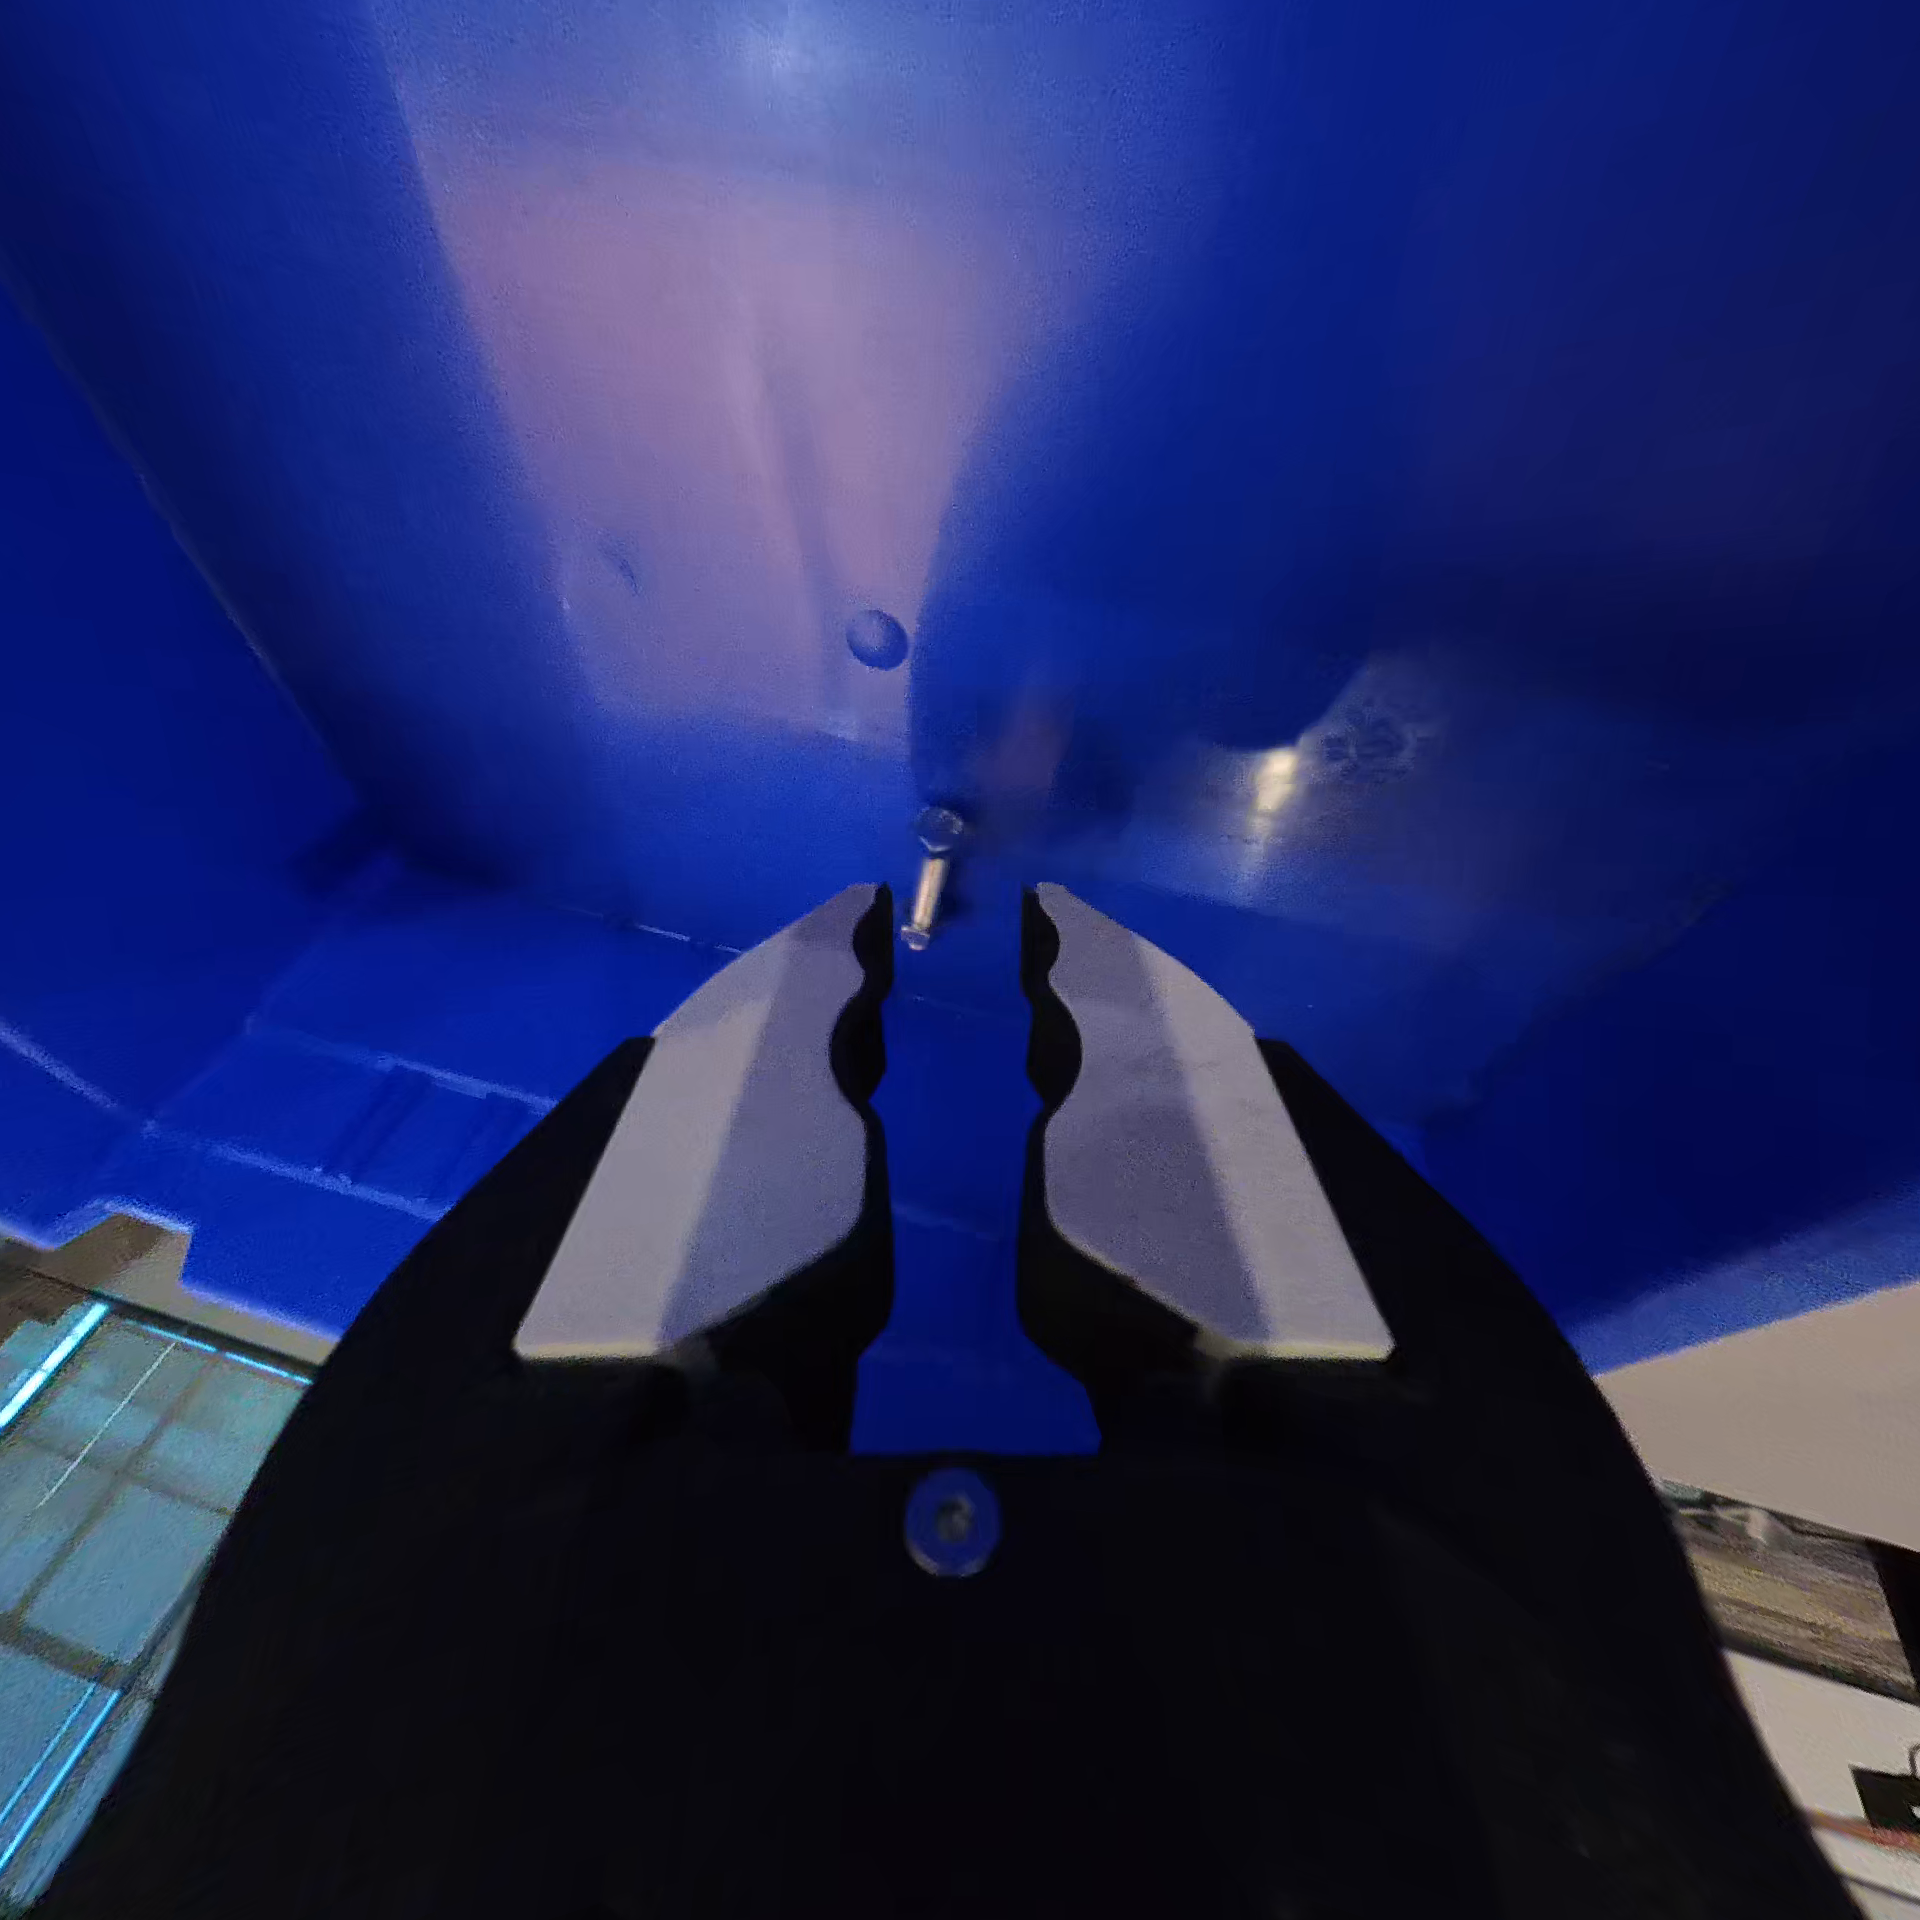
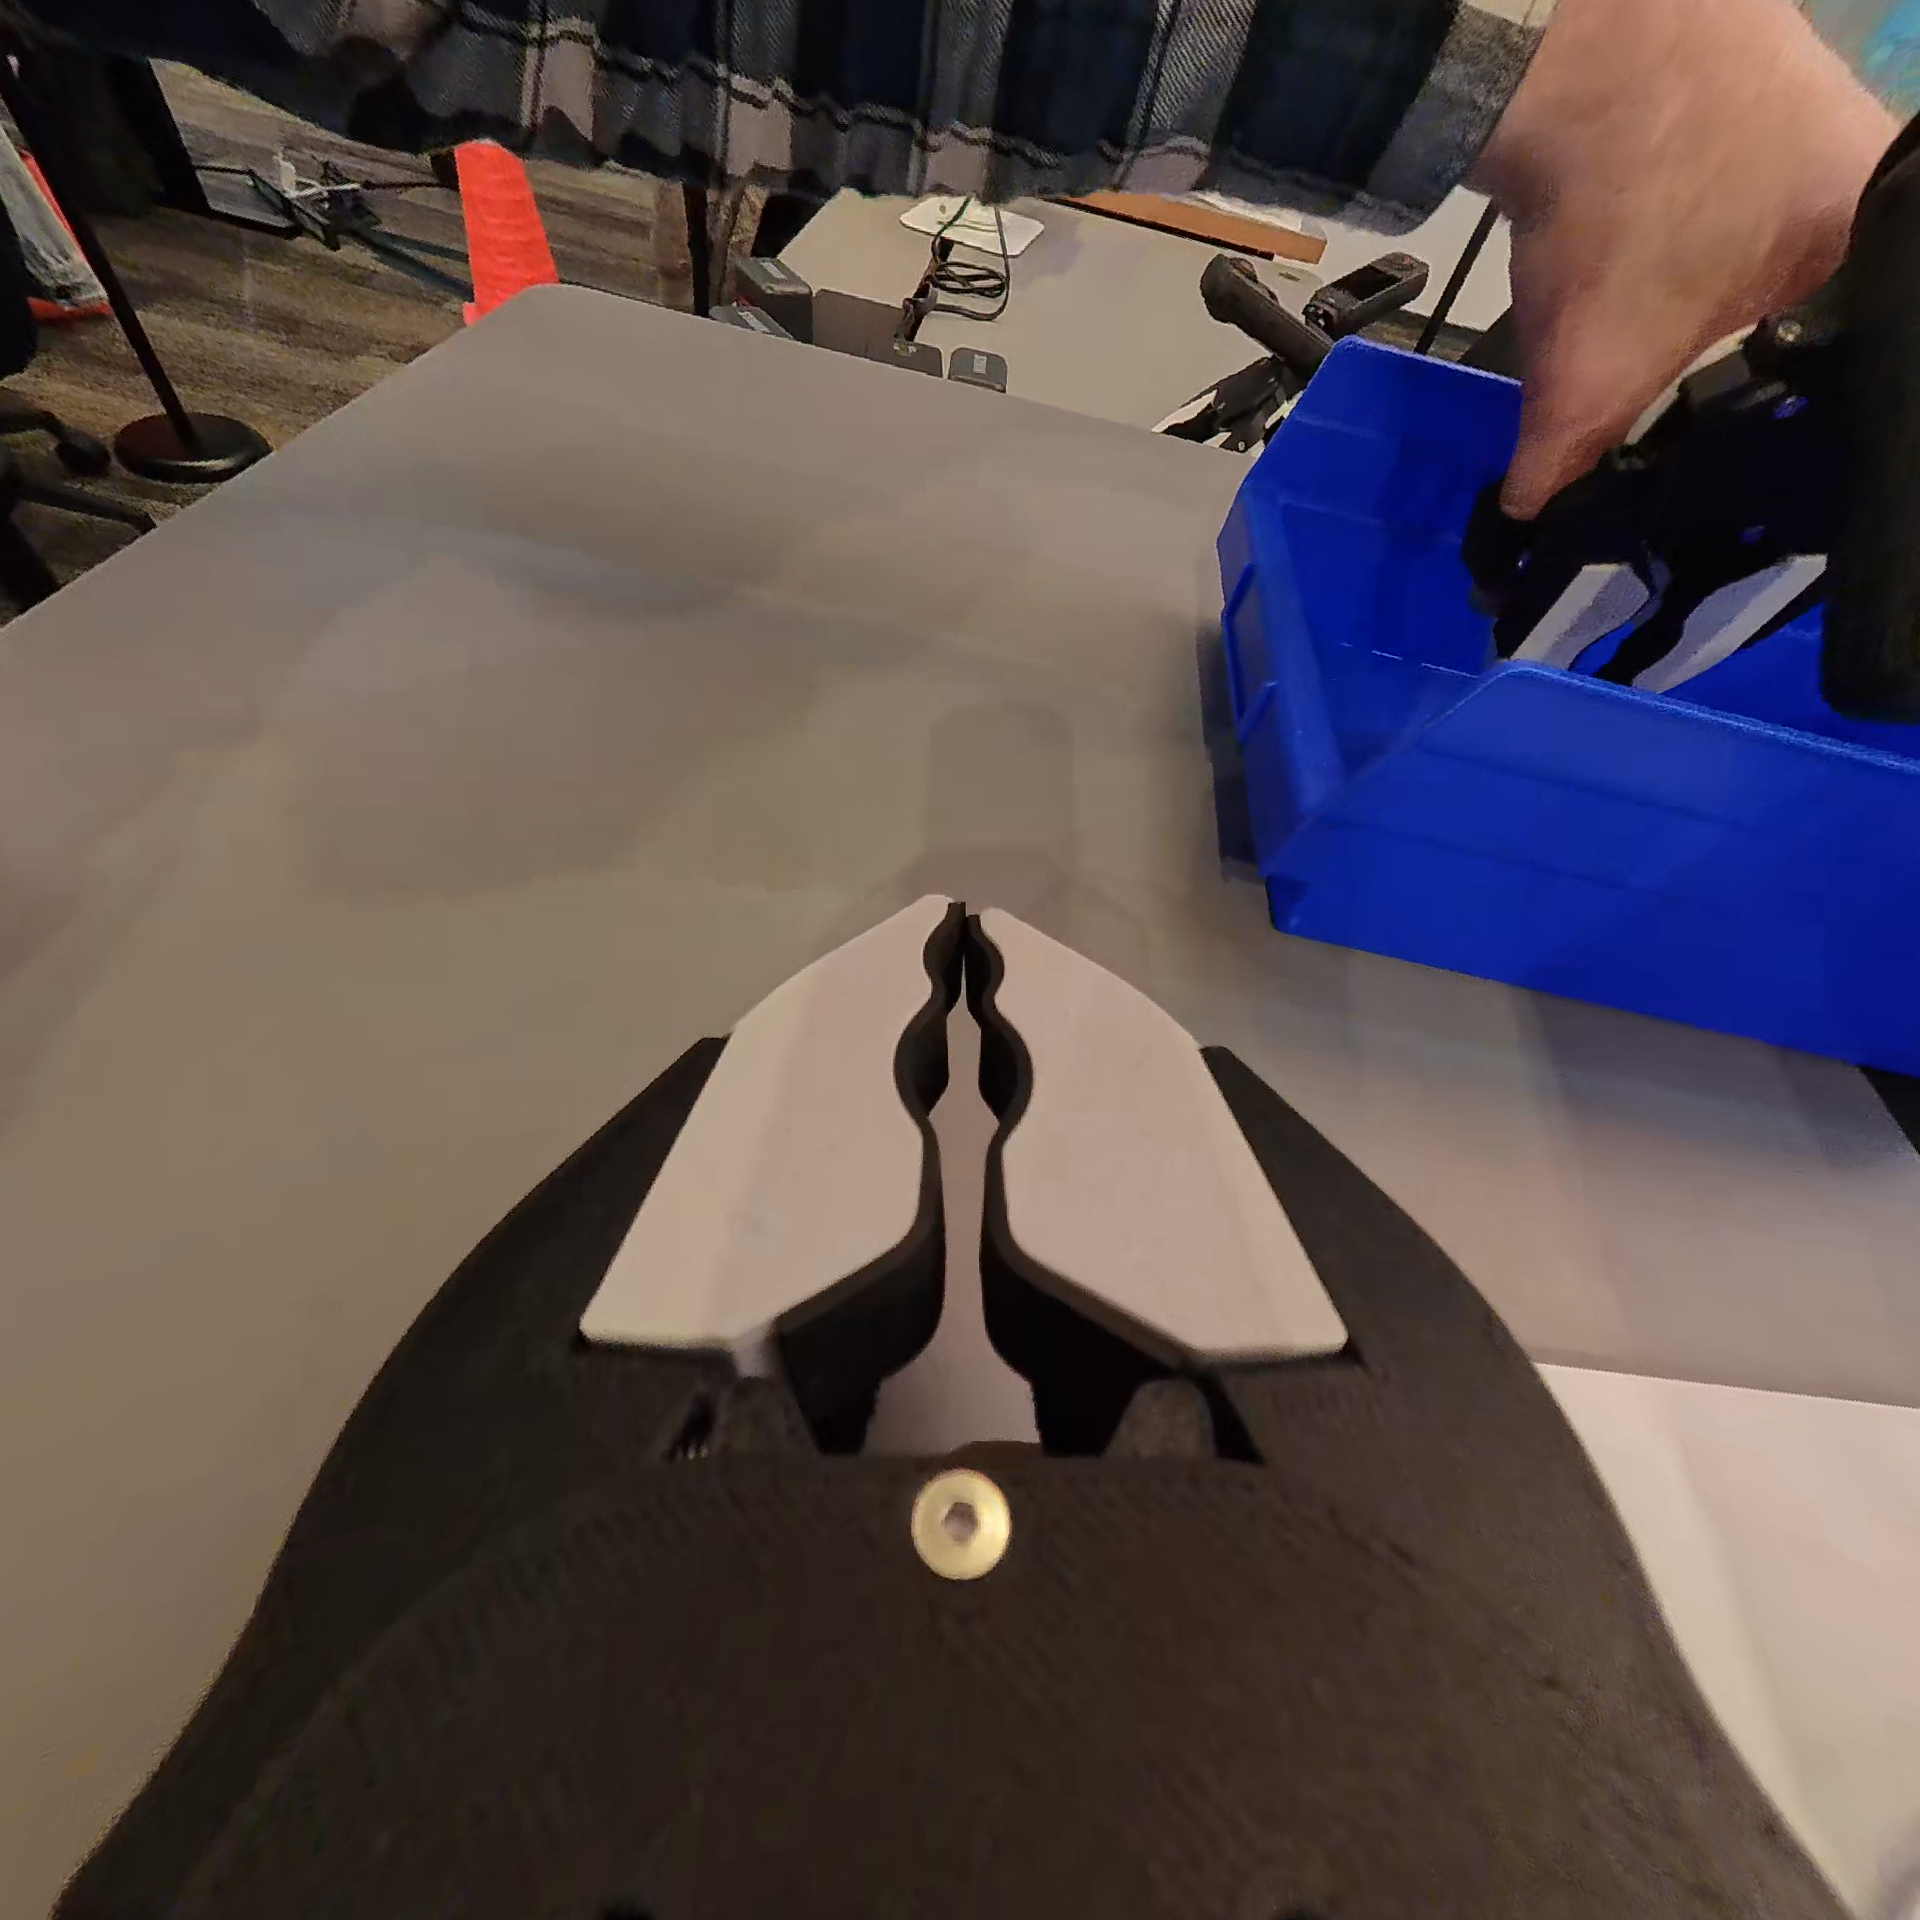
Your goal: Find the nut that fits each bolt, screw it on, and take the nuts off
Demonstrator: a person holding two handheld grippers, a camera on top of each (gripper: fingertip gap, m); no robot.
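A small silver bolt (image 1: 928, 878) lies on the floor of a blue plastic bin (image 1: 1455, 1039), its round head away from me. My left gripper (image 1: 958, 896) is inside the bin with its jaws open; the bolt's near end sits just beside the left fingertip (image 1: 868, 914), not pressed by either pad. In the right wrist view the left gripper (image 2: 1662, 634) reaches down into the blue bin (image 2: 1558, 852), held by a hand (image 2: 1662, 208). My right gripper (image 2: 963, 914) is shut on nothing, above the grey table (image 2: 520, 675).
The bin stands at the right of the grey table. A white sheet (image 2: 1766, 1558) lies at the near right. A second table (image 2: 1091, 281) behind carries cables and devices. An orange cone (image 2: 504, 229) and a black stand base (image 2: 192, 442) are on the floor at far left. About 30 cm separates my left fingertips from my right.
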